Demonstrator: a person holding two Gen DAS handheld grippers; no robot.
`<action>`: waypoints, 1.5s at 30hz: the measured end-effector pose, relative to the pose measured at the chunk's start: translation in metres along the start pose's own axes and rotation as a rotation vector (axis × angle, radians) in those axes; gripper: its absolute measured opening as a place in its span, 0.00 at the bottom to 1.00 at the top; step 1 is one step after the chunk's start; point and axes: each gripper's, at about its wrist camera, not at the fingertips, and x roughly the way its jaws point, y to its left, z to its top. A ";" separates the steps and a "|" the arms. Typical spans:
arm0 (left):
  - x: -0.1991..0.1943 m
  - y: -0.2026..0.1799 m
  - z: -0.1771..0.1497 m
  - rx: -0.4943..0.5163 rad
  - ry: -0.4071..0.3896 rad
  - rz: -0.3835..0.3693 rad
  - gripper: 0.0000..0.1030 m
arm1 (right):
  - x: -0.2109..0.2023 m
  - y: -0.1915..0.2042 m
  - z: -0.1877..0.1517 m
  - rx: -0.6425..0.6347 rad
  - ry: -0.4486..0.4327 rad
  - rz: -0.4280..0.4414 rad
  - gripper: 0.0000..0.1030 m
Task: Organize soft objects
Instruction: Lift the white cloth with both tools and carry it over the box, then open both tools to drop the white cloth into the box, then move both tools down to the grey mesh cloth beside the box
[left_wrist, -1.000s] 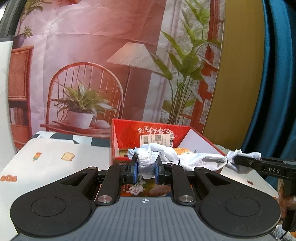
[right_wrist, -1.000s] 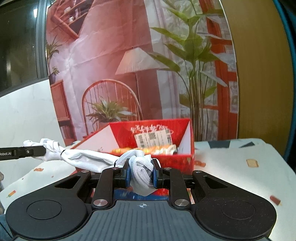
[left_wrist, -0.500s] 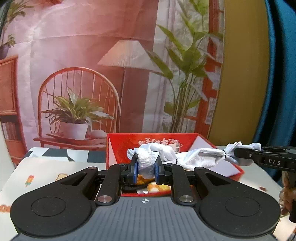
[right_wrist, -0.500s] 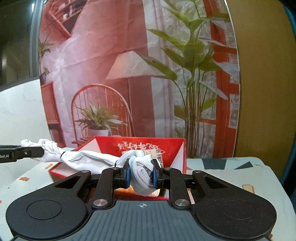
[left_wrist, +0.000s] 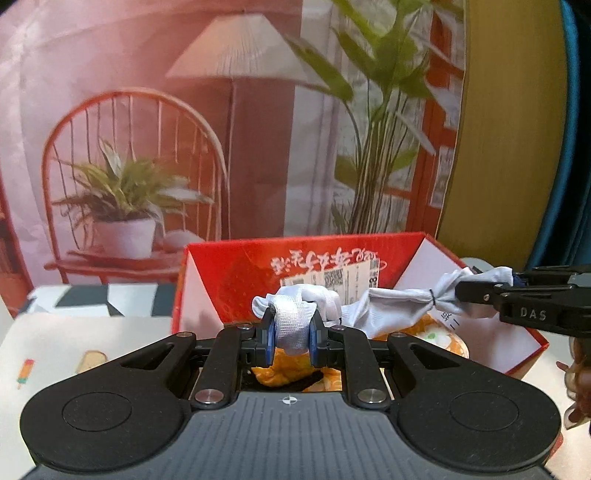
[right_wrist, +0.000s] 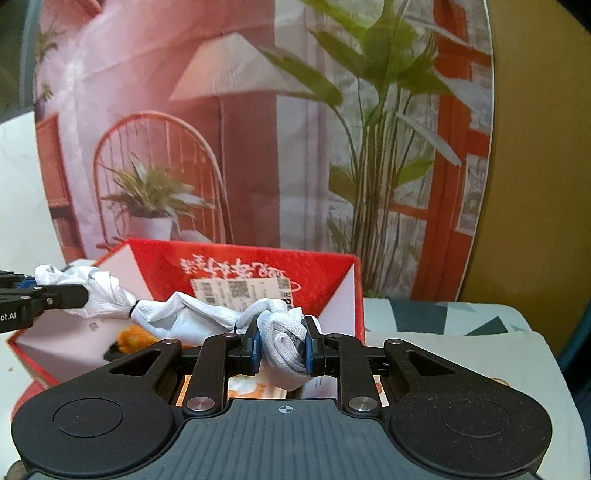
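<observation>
Both grippers clamp opposite ends of a white cloth bundle (left_wrist: 391, 310), the left gripper (left_wrist: 291, 328) and right gripper (right_wrist: 282, 345) stretching it taut above the open red box (left_wrist: 236, 273) at the worktop's far edge, apparently so it drops in alongside the orange item (left_wrist: 439, 336).
</observation>
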 end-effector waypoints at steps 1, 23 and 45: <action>0.004 0.002 0.000 -0.018 0.012 -0.010 0.18 | 0.004 0.000 0.000 -0.001 0.009 -0.001 0.19; 0.015 -0.003 -0.007 0.003 0.089 -0.122 0.50 | 0.020 0.020 -0.007 0.000 0.101 0.018 0.35; -0.106 -0.005 -0.062 -0.013 -0.004 -0.137 0.98 | -0.101 0.033 -0.054 -0.025 -0.116 0.090 1.00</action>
